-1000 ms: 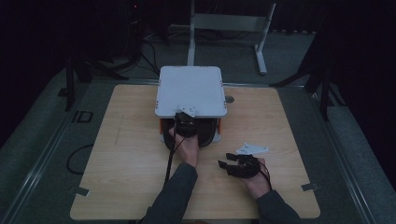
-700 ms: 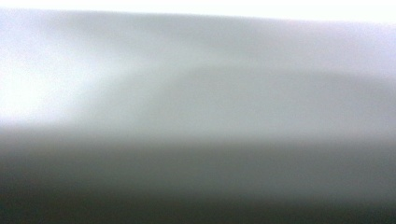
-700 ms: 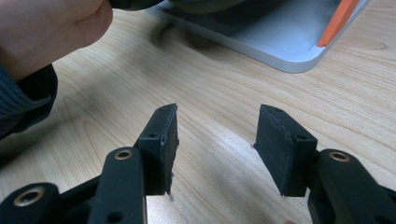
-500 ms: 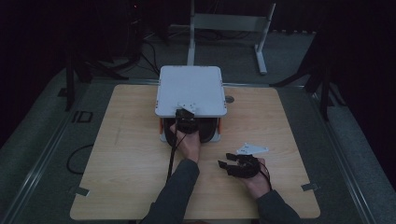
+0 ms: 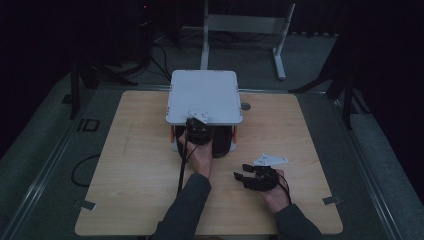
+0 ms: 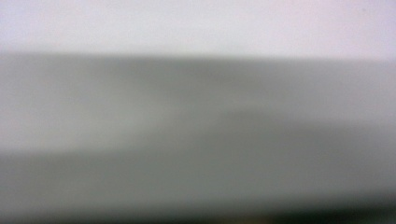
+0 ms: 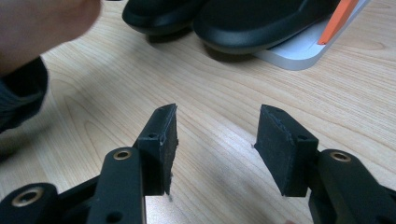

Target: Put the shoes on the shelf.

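Observation:
A low rack with a white top plate (image 5: 204, 95) stands at the back middle of the wooden table (image 5: 130, 175). Black shoes (image 5: 222, 145) sit under it on a white base (image 7: 299, 49) with an orange post (image 7: 343, 16). My left gripper (image 5: 199, 131) is pushed against the front edge of the top plate. Its own view is a blur of white and grey, and its jaws are hidden. My right gripper (image 5: 241, 173) rests on the table to the right, open with nothing between its pads (image 7: 215, 135). It points toward the shoes (image 7: 266, 18).
A small round grey fitting (image 5: 245, 106) sits in the table right of the rack. A metal stand (image 5: 240, 25) rises behind the table. A black cable (image 5: 80, 170) loops on the floor at the left. The left sleeve (image 7: 18, 93) lies close to my right gripper.
My left gripper has edged a little farther in toward the rack's front edge. The right gripper has stayed where it was, open.

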